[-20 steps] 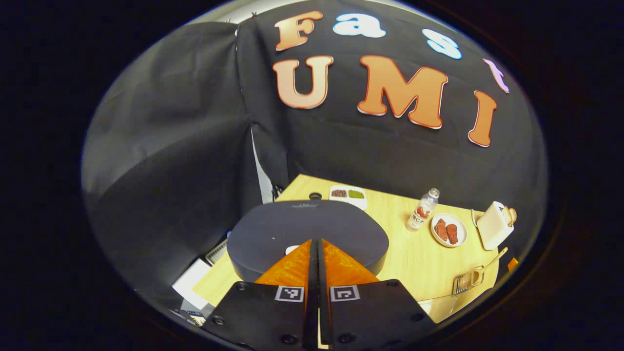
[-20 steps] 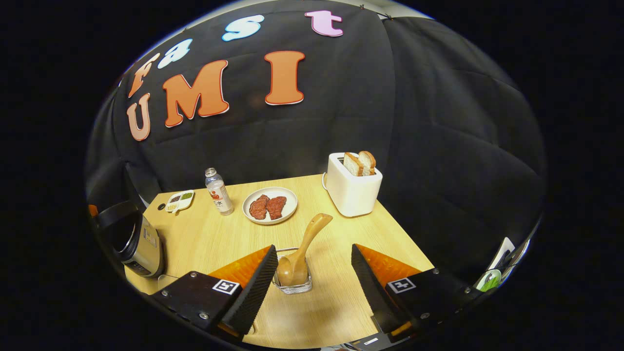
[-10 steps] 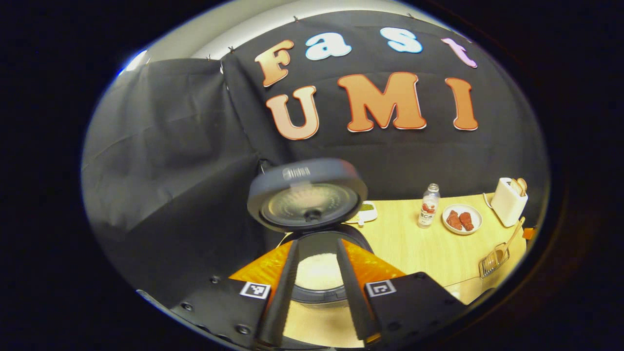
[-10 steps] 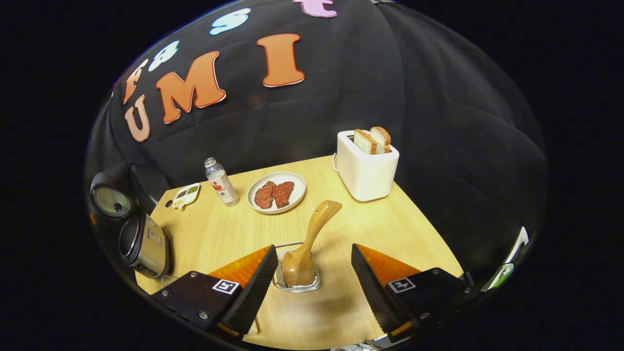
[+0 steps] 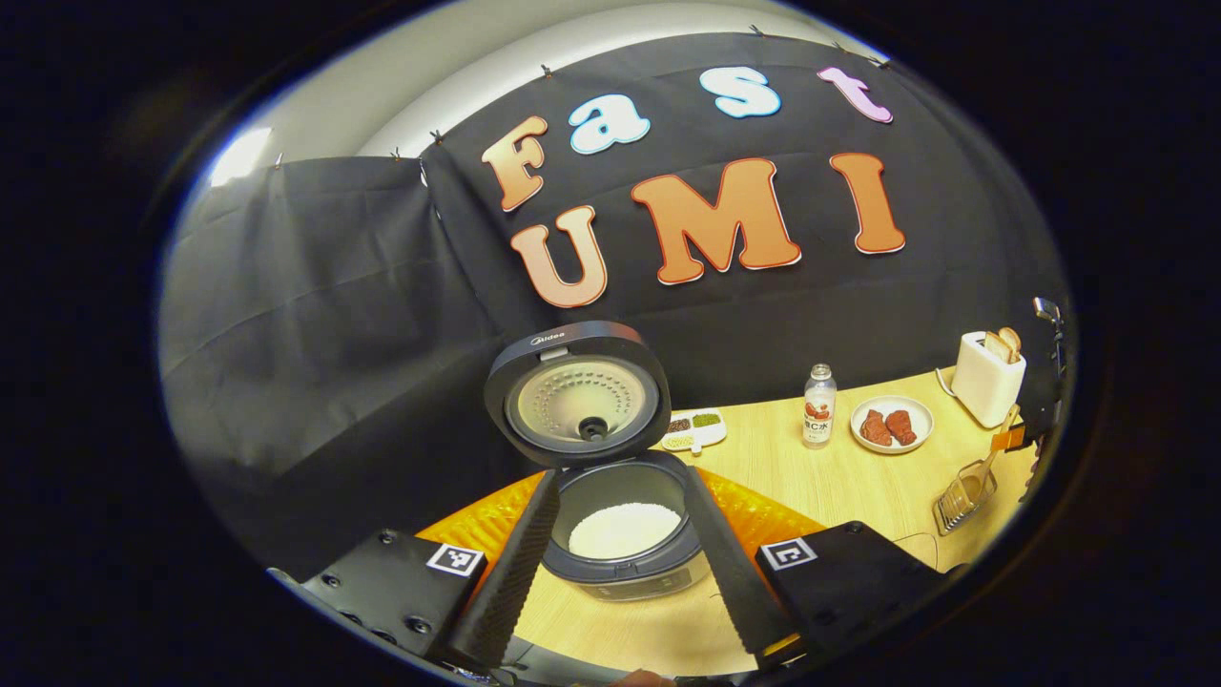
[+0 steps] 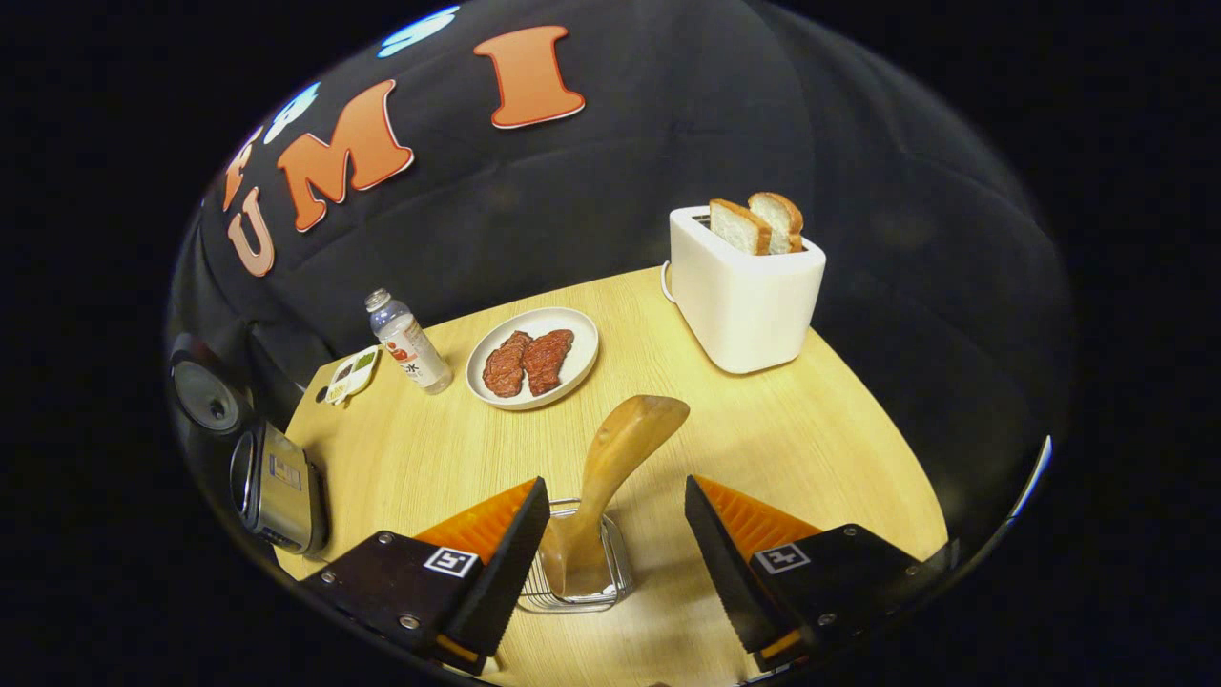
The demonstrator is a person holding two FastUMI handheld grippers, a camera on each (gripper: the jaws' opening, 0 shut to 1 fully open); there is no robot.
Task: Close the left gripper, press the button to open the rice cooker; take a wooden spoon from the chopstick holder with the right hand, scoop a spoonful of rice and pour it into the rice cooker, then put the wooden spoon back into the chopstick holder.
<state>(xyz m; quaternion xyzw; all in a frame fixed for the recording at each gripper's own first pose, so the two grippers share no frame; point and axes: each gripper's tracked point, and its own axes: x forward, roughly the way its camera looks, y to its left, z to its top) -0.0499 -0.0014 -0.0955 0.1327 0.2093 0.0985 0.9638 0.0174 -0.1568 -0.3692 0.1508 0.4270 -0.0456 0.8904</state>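
Now the rice cooker lid (image 5: 579,393) stands up, where before it was shut, and the left gripper (image 5: 620,572) has spread its fingers wide. White rice (image 5: 625,528) sits in the pot. The right gripper (image 6: 610,563) is wide too, holding nothing, close over the wooden spoon (image 6: 610,487) in the chopstick holder (image 6: 577,596). Best to pinch the handle in its middle, then lift straight up. Farther back stands the toaster (image 6: 744,296).

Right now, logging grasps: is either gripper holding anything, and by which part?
Nothing is held. Both stand open: the left gripper before the cooker, the right gripper around the spoon, untouched.
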